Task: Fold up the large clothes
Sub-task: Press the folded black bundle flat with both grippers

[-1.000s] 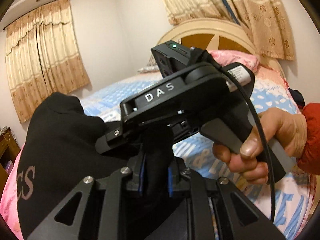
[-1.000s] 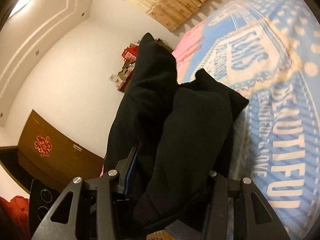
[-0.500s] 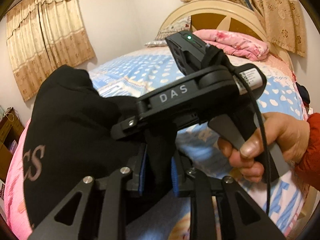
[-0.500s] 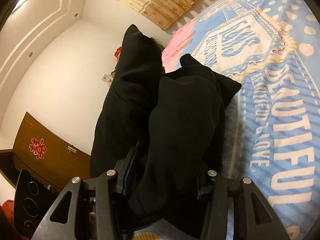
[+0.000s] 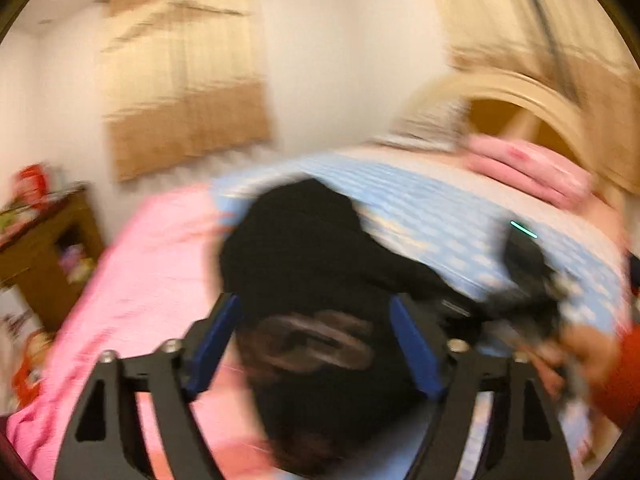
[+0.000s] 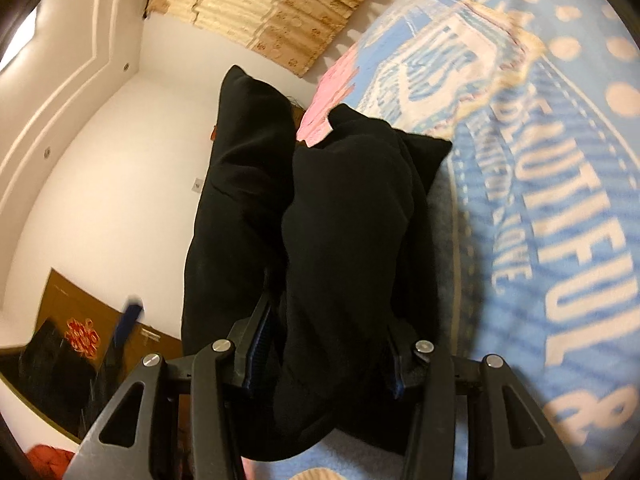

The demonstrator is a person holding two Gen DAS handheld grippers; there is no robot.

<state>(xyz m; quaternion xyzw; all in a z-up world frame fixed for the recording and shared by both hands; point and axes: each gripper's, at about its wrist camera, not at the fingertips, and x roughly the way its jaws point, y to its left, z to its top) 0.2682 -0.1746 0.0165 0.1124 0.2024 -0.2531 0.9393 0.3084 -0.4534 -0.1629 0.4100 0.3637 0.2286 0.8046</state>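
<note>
- The left gripper [image 5: 316, 340] is standing with its blue pads [image 5: 214, 336] spread wide; its jaws have just been opening, and the black garment [image 5: 304, 264] is showing between the pads without either pad visibly pressing on it, though the blur is making the contact hard to judge
- The right gripper [image 6: 326, 344] is pinching a thick bunch of the same black garment [image 6: 344, 208], the cloth filling the gap between its fingers and bulging out below them
- The garment is lying partly on the blue printed bedspread [image 6: 560, 200] and partly over the pink sheet [image 5: 140, 280], with a pale printed logo [image 5: 312, 344] facing the left wrist camera
- In the right wrist view the cloth is running as a long bundle straight away from the fingers, doubled into two thick lobes side by side, its far end rising off the bed
- The garment is sitting directly ahead of both tools, so the right hand is the only one gripping it, and the freed left hand seems the one available to take a new hold
- My judgement: a fold is partly made, and the next move is turning on the left tool finding an edge along that long bundle while the right is anchoring its end
- A person's hand [image 5: 588, 356] in a red sleeve [image 5: 616, 384] is showing at the right edge of the left wrist view, holding the other tool
</note>
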